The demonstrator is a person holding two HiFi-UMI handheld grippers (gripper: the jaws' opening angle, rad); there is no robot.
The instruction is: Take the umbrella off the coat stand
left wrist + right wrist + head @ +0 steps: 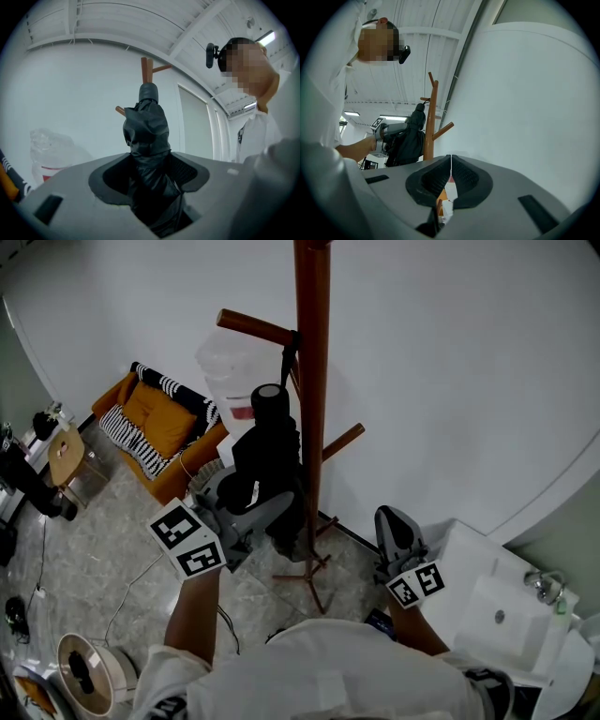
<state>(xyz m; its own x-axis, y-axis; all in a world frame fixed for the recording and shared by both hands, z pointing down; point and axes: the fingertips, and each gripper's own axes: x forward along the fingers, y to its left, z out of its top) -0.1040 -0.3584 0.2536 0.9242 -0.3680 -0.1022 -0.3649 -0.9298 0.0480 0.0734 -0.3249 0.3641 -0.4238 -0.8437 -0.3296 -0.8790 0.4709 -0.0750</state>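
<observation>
my left tool [149, 174] is clamped on the folded black umbrella [146, 126]. the umbrella stands upright, just left of the coat stand [312, 352] pole. its strap looks hooked on the upper peg [255, 327] above my grip, so it must go up, then left off the peg's tip. my right tool [451, 180] is closed and empty, well apart to the right.

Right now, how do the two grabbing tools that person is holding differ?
The left gripper is closed on the black folded umbrella; the right gripper has its jaws shut together on nothing. The left gripper is held out at the coat stand, while the right gripper is off to the stand's other side, close to the person's body. Both are grey and hand-held.
</observation>
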